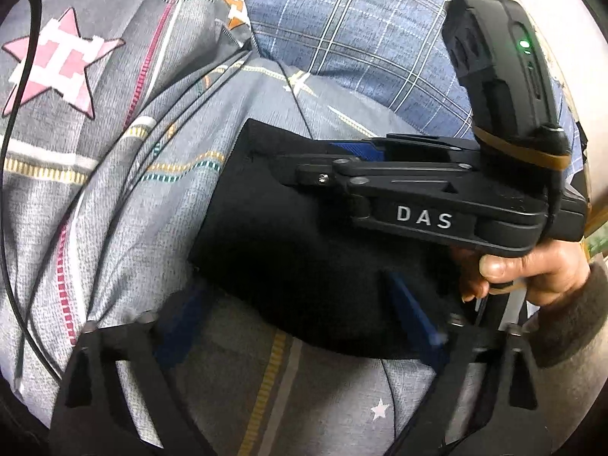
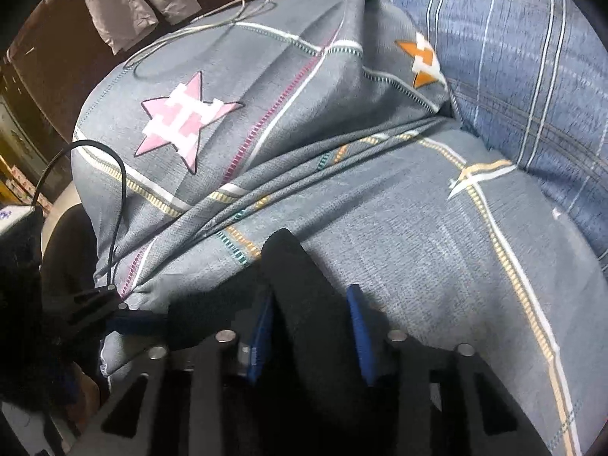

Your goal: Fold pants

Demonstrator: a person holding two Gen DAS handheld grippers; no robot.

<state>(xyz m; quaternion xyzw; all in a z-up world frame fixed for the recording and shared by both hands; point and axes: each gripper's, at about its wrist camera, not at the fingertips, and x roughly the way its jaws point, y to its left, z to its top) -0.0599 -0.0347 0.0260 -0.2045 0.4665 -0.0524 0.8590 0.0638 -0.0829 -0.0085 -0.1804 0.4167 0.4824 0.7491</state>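
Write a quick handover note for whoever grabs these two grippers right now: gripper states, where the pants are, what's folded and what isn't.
Left gripper: open, blue pads straddling the near edge of the black pants, not clamped.
Right gripper: jaws apart with a fold of the pants between the pads; no firm pinch shows. It reaches over the pants from the right.
The pants lie as a compact dark rectangle on the grey star-print bedsheet, beside a blue plaid pillow.
Done: pants look already folded at least once.
Left: probably a final fold or smoothing, then release; the layer count can't be told.
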